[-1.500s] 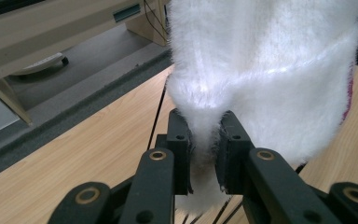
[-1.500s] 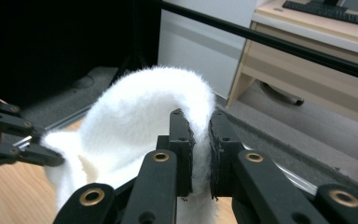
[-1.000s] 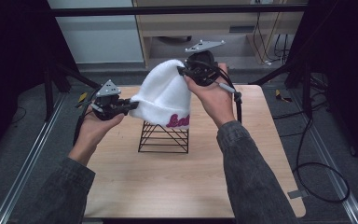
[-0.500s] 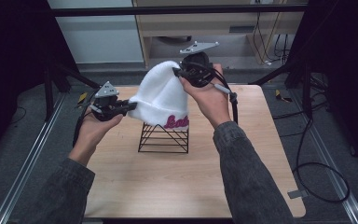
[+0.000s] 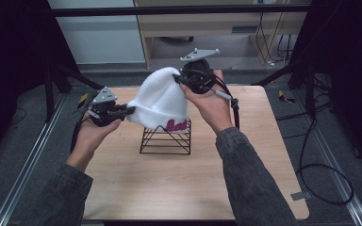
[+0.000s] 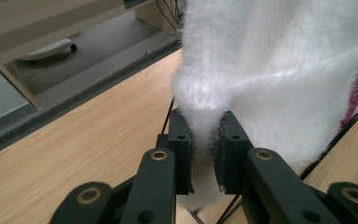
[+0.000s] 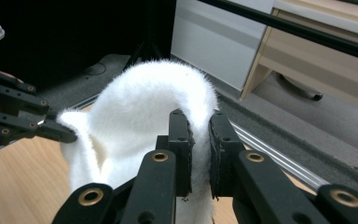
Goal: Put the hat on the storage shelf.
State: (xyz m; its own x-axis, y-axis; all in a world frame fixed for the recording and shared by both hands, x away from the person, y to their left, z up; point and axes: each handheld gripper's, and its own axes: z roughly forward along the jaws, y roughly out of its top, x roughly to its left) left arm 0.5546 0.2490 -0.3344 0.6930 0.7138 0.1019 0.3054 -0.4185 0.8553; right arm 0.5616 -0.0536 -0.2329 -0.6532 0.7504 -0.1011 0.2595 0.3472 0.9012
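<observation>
A fluffy white knit hat (image 5: pixel 159 101) with pink lettering on its cuff hangs over a black wire stand (image 5: pixel 166 140) in the middle of the wooden table (image 5: pixel 188 179). My left gripper (image 5: pixel 131 110) is shut on the hat's left cuff edge, and in the left gripper view the white fabric (image 6: pixel 270 65) is pinched by the left gripper (image 6: pixel 205 154). My right gripper (image 5: pixel 176 77) is shut on the hat's top, above the table's far side. In the right gripper view the hat (image 7: pixel 140 112) bends over between the jaws of the right gripper (image 7: pixel 199 154), with the left gripper (image 7: pixel 60 133) on its far edge.
A light wooden cabinet (image 5: pixel 207 23) and a white panel (image 5: pixel 103 37) stand beyond the table's far edge. Black frame legs (image 5: pixel 61 75) flank the table. Cables (image 5: pixel 320 155) lie on the floor at the right, metal rails (image 5: pixel 23 169) run along the left.
The right gripper has risen slightly with the hat's top, stretching the hat a little taller above the stand. The left gripper has stayed where it was.
</observation>
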